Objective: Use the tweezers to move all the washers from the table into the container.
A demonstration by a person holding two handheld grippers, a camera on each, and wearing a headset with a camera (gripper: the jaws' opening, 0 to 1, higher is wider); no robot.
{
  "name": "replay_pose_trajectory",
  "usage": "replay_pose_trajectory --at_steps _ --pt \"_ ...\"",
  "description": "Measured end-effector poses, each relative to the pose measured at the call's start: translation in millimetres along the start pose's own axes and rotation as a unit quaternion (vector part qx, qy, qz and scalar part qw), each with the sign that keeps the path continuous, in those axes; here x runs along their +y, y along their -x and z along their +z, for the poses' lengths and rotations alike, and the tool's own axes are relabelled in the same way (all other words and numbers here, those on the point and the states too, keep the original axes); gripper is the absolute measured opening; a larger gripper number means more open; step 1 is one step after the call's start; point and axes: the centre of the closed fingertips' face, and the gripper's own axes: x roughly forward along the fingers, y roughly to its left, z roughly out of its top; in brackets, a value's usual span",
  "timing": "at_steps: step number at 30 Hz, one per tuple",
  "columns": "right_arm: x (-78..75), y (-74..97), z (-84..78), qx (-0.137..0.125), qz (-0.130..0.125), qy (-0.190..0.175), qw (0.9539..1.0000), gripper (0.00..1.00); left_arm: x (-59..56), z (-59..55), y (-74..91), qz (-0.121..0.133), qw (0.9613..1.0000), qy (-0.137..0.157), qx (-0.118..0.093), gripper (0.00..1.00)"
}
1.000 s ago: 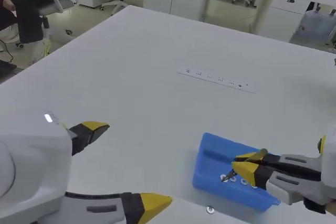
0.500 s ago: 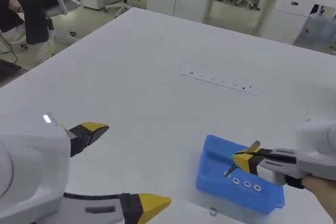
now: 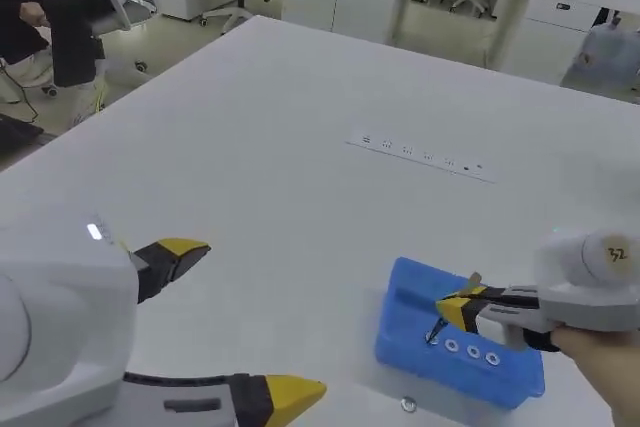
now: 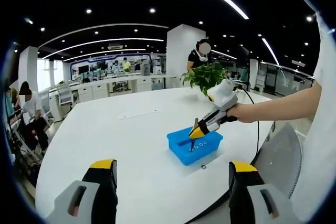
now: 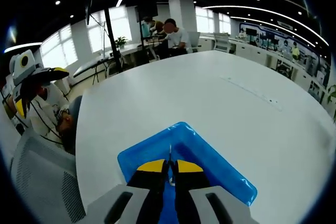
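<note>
Lying beside container under tweezers, one washer; power strip well beyond.

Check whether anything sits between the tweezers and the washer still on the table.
Yes: the blue container's near wall. The tweezers, clamped in the right gripper, point into the container, while the washer lies on the table just outside that wall. Nothing else visible stands between them.

Three washers in container on table, lone washer before it, socket strip behind
</note>
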Motion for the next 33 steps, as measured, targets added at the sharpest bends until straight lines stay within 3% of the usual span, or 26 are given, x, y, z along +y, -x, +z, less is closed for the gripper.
replay_pose_trajectory --at_steps 6,10,16,23,28,33 --pt "-0.3 4.0 1.4 -0.003 -0.005 0.005 1.0000 0.03 0.6 2.0 0.1 0.000 1.0000 0.002 -0.004 0.90" --pt "4.4 15.1 10.5 -0.028 -0.008 0.003 0.9996 0.03 0.7 1.1 0.2 0.000 1.0000 0.001 -0.002 0.90" --pt "26.3 37.9 25.0 -0.067 0.003 0.007 0.9977 0.03 -1.2 -0.4 -1.5 -0.005 1.0000 0.002 -0.001 0.90" --pt "51.5 57.8 30.1 -0.095 0.017 0.007 0.9953 0.03 -4.3 -0.4 -4.6 -0.011 0.9999 0.001 -0.001 0.90" --pt "65.6 56.8 21.3 -0.092 0.035 0.003 0.9952 0.03 -5.2 -2.9 -6.6 -0.015 0.9999 0.001 0.003 0.89" --pt "68.6 41.6 2.7 -0.070 0.049 -0.010 0.9963 0.03 -7.5 -2.0 -9.1 -0.021 0.9998 -0.001 0.004 0.89"
